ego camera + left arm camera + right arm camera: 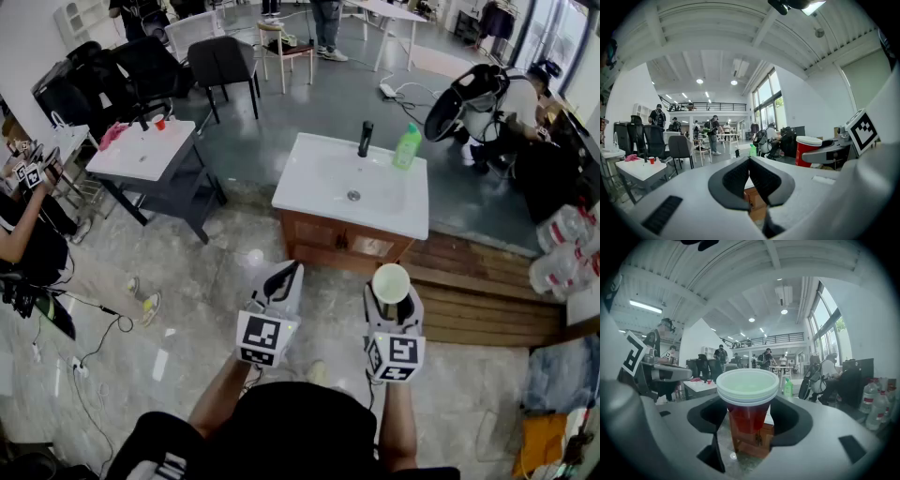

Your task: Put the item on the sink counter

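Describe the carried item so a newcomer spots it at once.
Start at the white sink counter on its wooden cabinet, mid-frame in the head view. Just below it, the right hand-held gripper grips a red cup with a white rim. The left hand-held gripper beside it is shut and empty.

a green bottle (407,147) is standing upright just beside a black tap (366,139). off to the left, a white worktop (127,169) is carrying a small red cup (160,123) and a pink cloth (112,134). a black chair (223,62) is sitting behind it. at the right, a person (497,103) is crouching on the floor, and clear water bottles (562,230) are sitting near wooden planks (487,300).
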A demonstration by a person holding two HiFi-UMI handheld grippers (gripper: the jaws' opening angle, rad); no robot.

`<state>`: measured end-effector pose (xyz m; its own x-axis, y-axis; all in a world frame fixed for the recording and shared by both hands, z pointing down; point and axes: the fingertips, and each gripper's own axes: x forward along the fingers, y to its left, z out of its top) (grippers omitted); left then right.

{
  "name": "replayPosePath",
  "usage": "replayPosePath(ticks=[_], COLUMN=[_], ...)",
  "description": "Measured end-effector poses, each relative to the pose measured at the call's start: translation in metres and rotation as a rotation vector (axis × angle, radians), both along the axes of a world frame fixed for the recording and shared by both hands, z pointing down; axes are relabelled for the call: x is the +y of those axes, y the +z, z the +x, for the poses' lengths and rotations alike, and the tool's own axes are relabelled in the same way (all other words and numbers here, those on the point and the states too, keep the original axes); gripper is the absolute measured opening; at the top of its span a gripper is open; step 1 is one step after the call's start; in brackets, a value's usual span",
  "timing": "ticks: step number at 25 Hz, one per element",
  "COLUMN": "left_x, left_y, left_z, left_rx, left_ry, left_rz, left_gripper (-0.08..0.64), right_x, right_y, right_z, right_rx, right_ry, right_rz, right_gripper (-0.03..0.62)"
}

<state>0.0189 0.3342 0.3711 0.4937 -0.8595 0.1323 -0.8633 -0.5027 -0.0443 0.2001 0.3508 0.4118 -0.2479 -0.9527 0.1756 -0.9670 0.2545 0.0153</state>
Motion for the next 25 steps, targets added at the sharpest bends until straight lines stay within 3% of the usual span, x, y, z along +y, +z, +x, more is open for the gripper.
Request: replayPosePath(ticks=[16,25], left_x=[0.008,-0.023], left_y=[0.004,0.011], left_z=[0.015,0.023], left_rx=[-0.002,-0.003], left_ry=[-0.005,-0.003], left_rz=[-0.012,-0.016], left_gripper=[0.002,0.002], right_x=[0.006,-0.022], right_y=[0.001,0.012], right_z=[0.013,0.019], right_rx=[-0.010,-0.018], right_ry=[-0.005,-0.006], right_rz=[-0.024,-0.038], right_gripper=[0.290,0.290])
